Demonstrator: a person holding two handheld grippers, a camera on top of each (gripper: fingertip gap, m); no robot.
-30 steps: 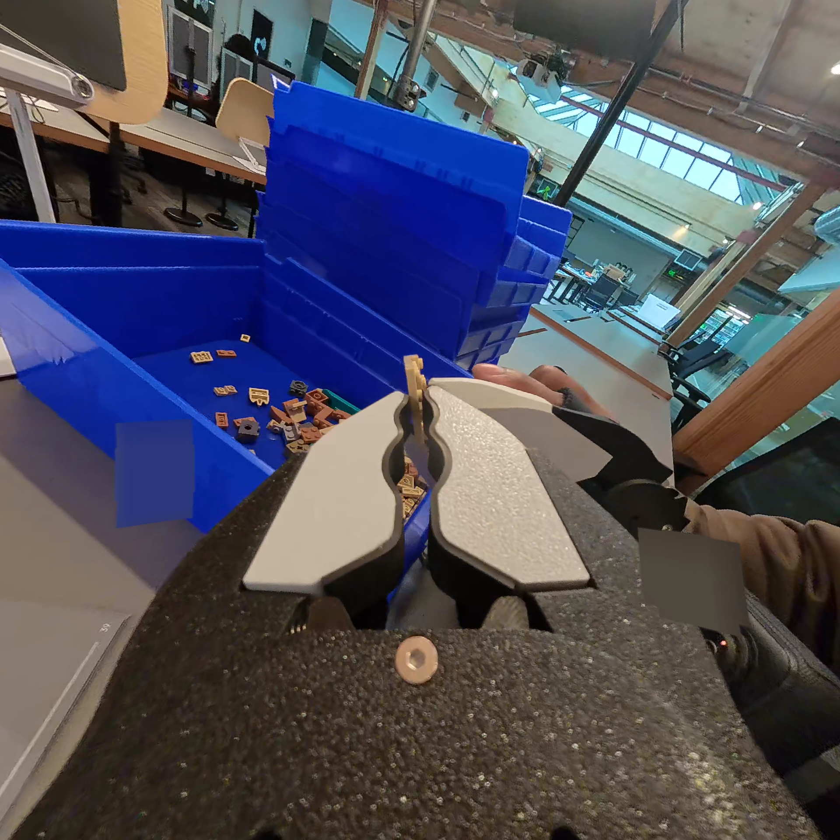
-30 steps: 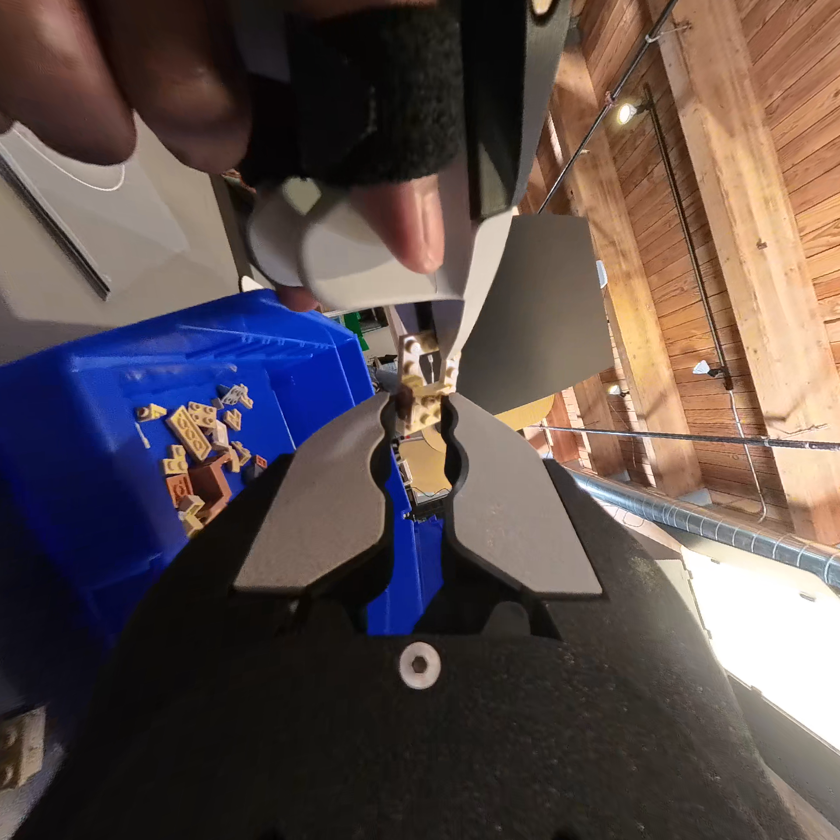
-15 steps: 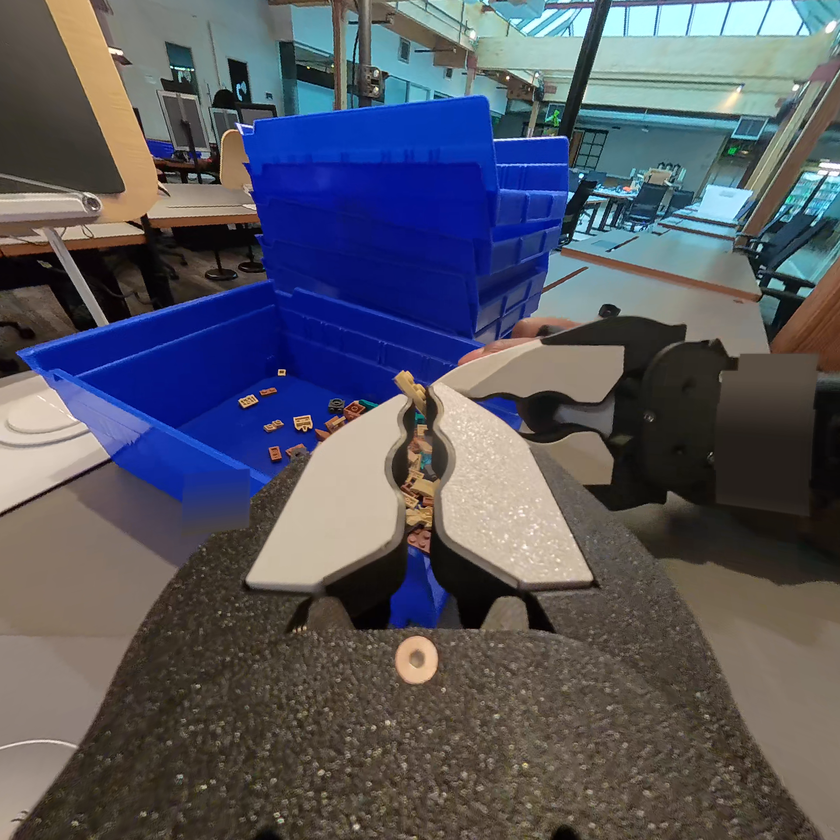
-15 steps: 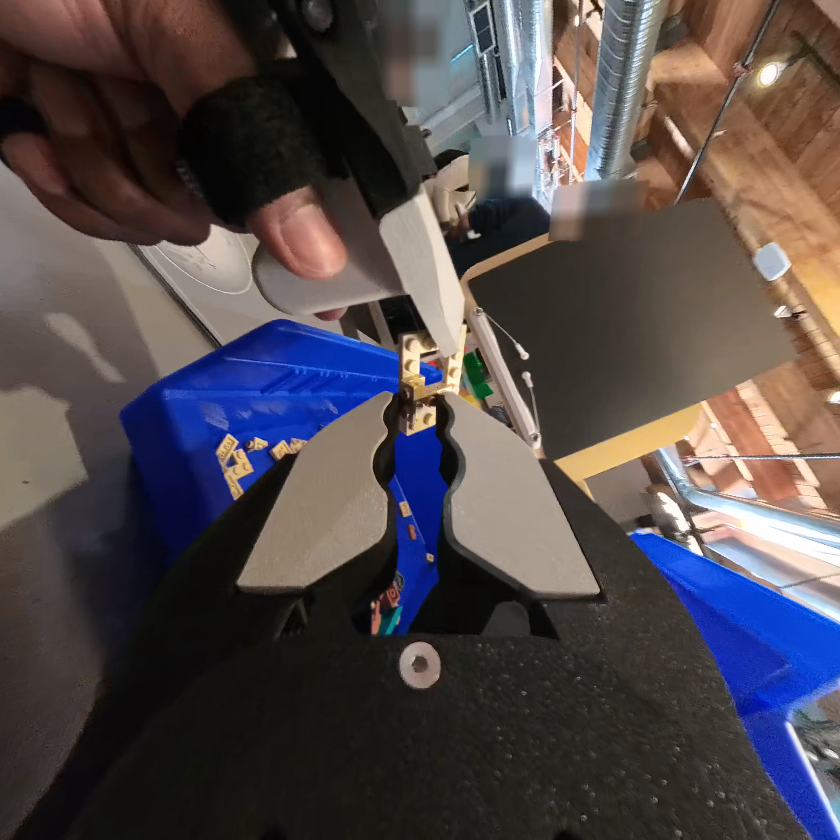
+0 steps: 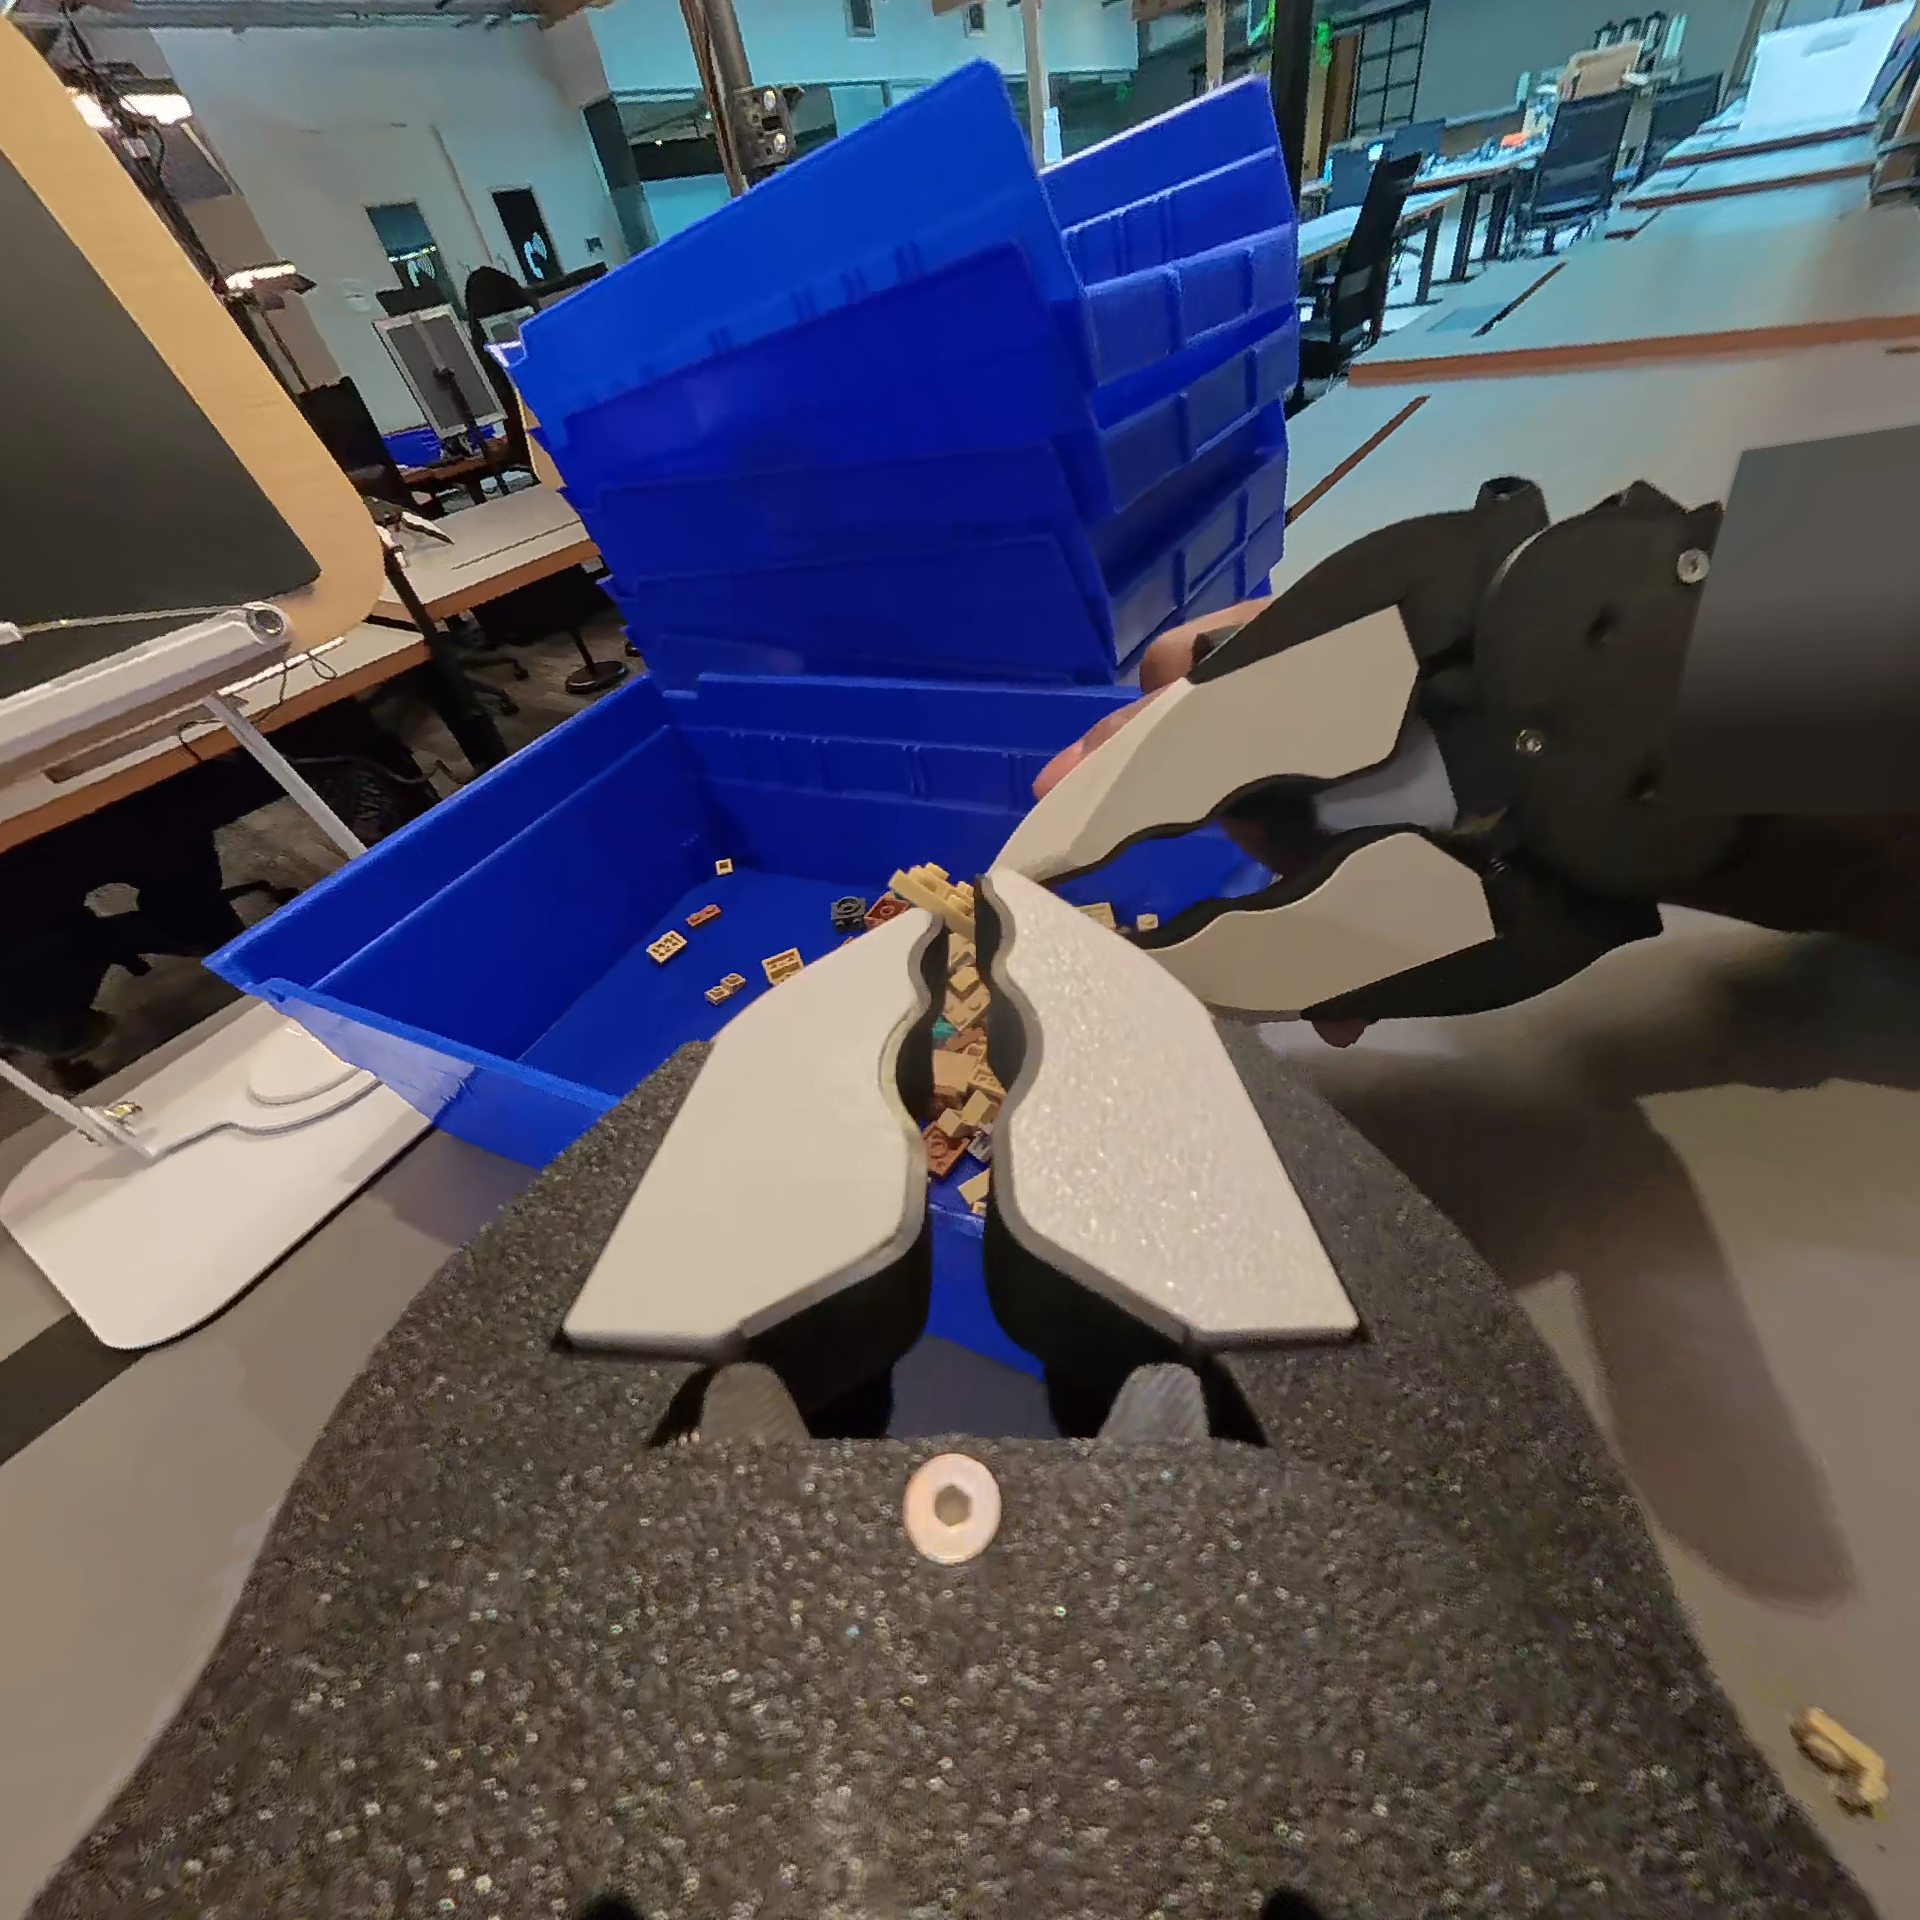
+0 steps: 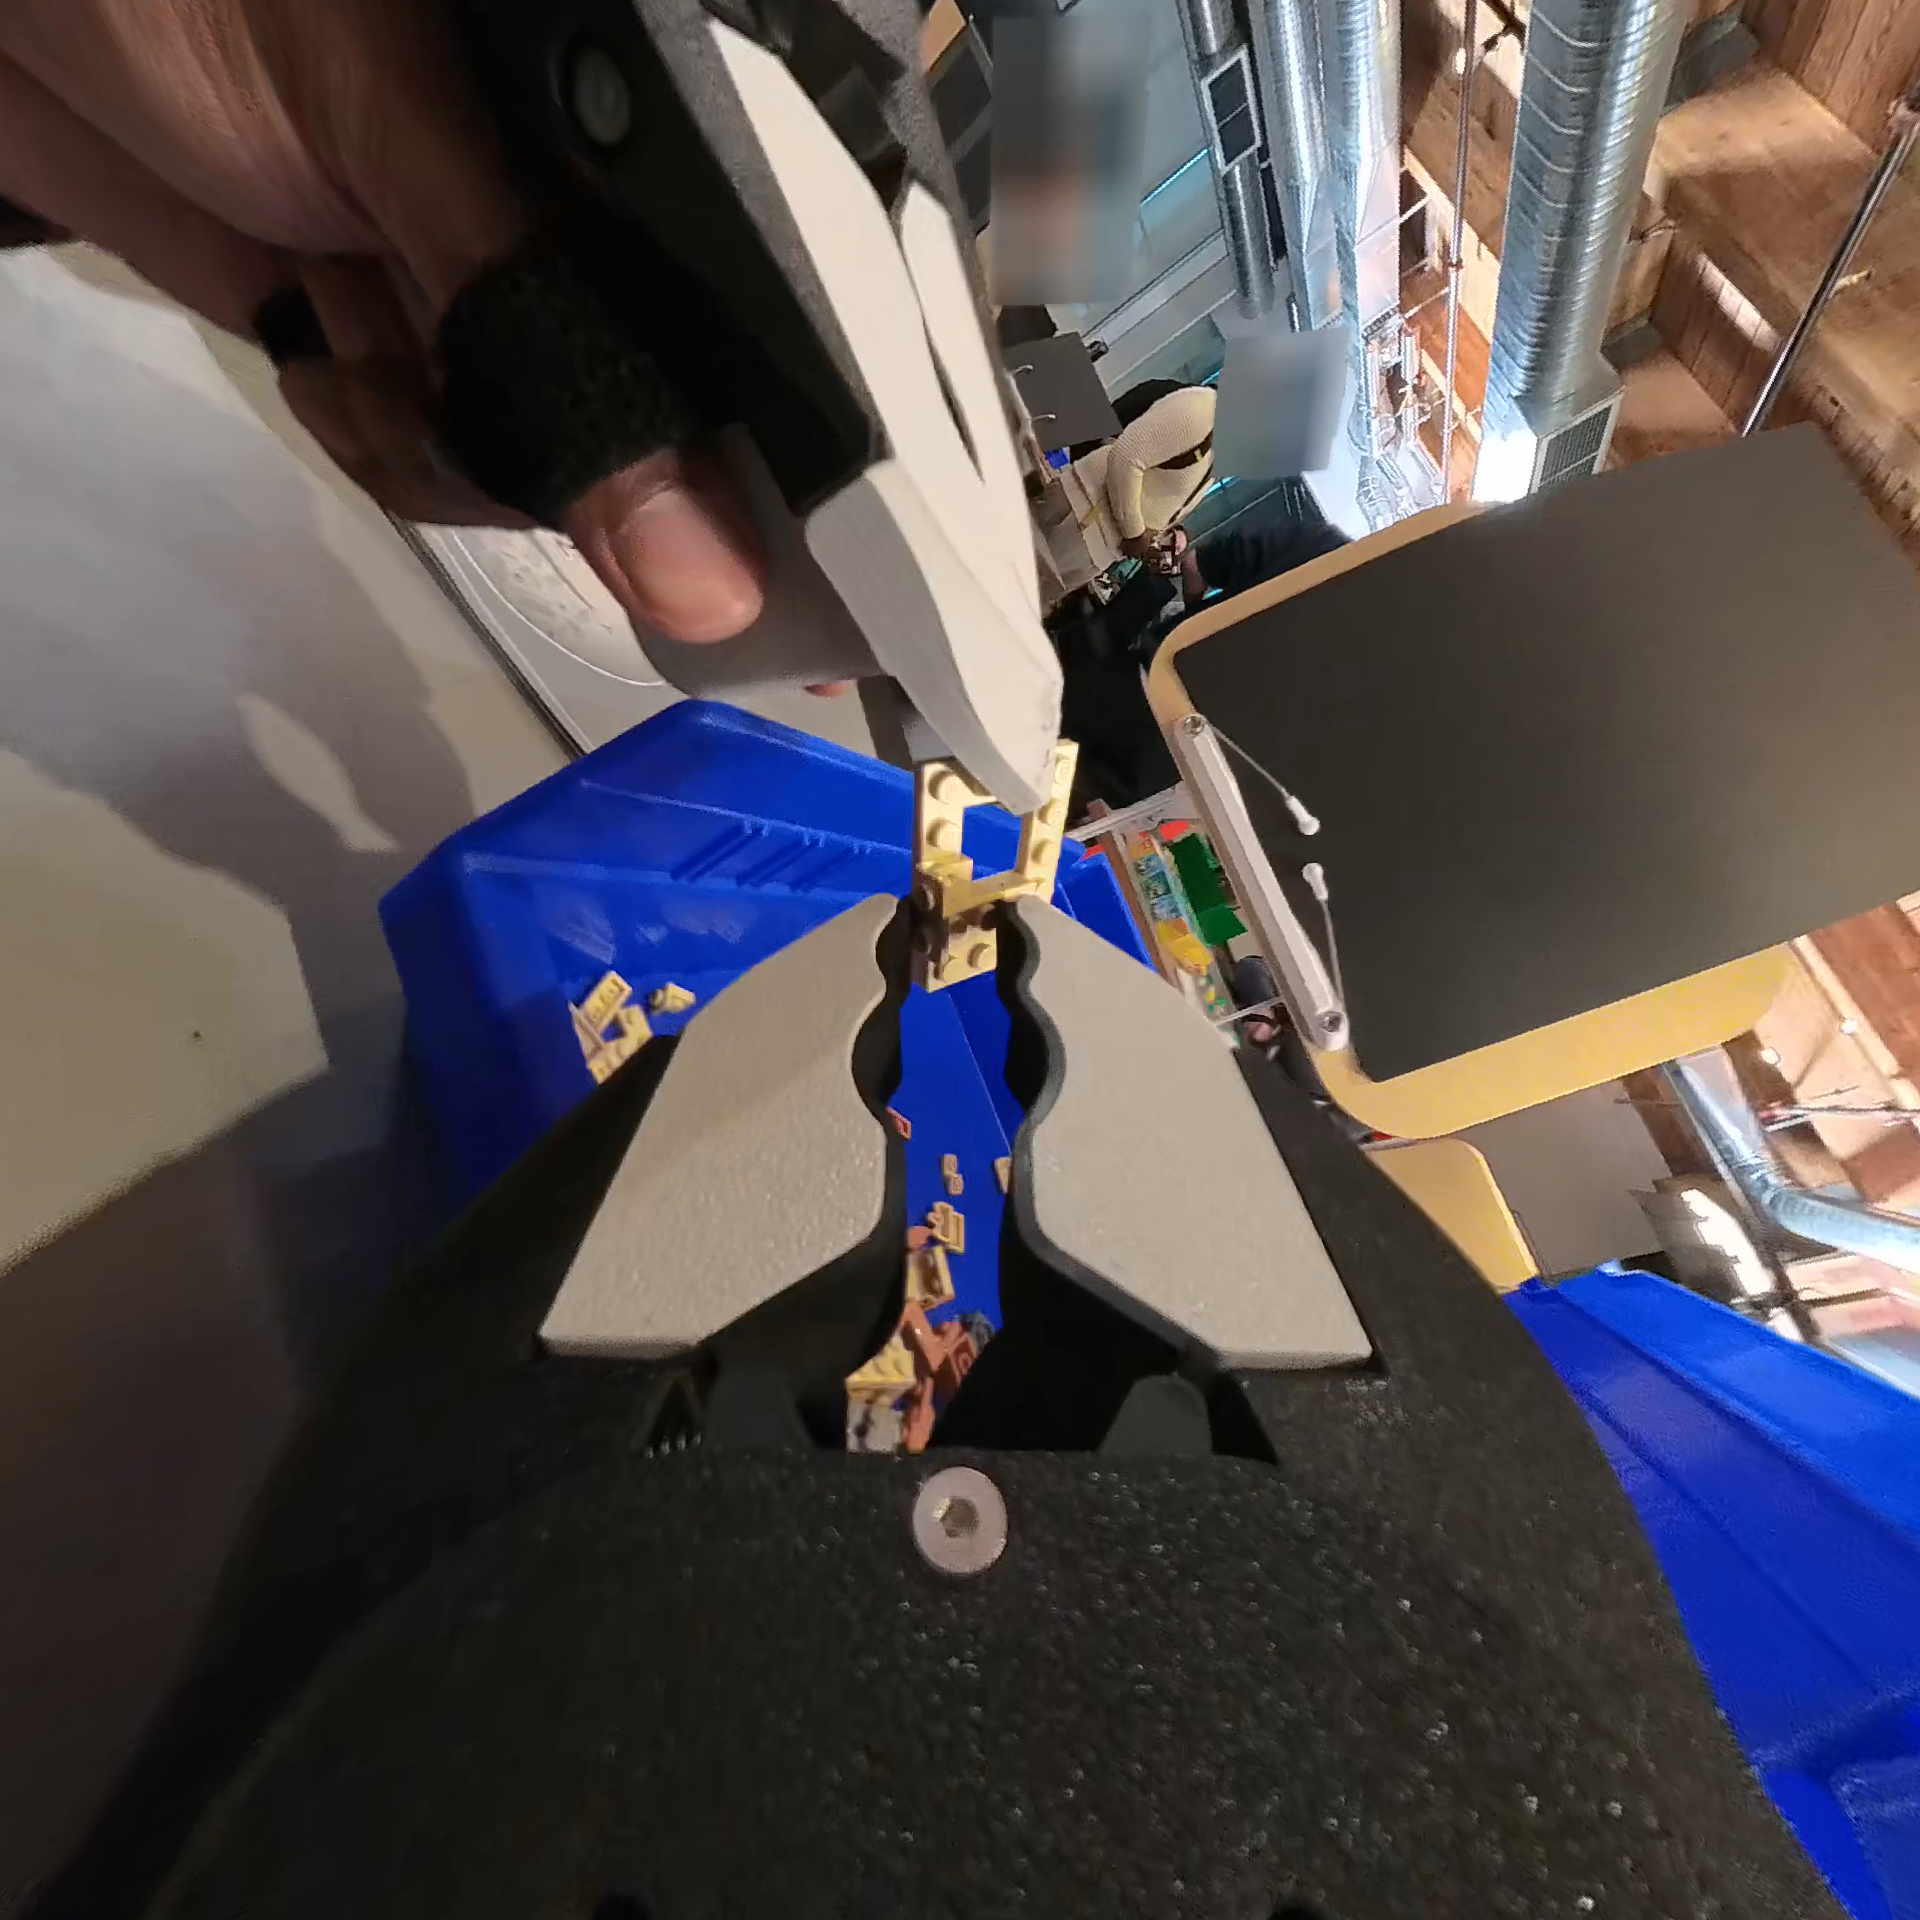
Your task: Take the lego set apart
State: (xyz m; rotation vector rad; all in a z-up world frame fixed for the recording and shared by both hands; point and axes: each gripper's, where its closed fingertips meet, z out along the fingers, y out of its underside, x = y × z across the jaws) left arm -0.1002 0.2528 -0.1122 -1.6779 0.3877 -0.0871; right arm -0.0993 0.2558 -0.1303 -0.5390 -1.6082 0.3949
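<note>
the tan lego assembly (image 6: 982,883), an open frame plate joined to a small tan plate on a dark brown piece, sits mid-frame above the blue bin (image 5: 499,935) of loose bricks. half a second ago it showed edge-on; now the views have swung and it tilts. the right hand-held gripper (image 6: 961,925) clamps its lower end, the left hand-held gripper (image 5: 961,920) its upper. its long axis runs gripper to gripper.
</note>
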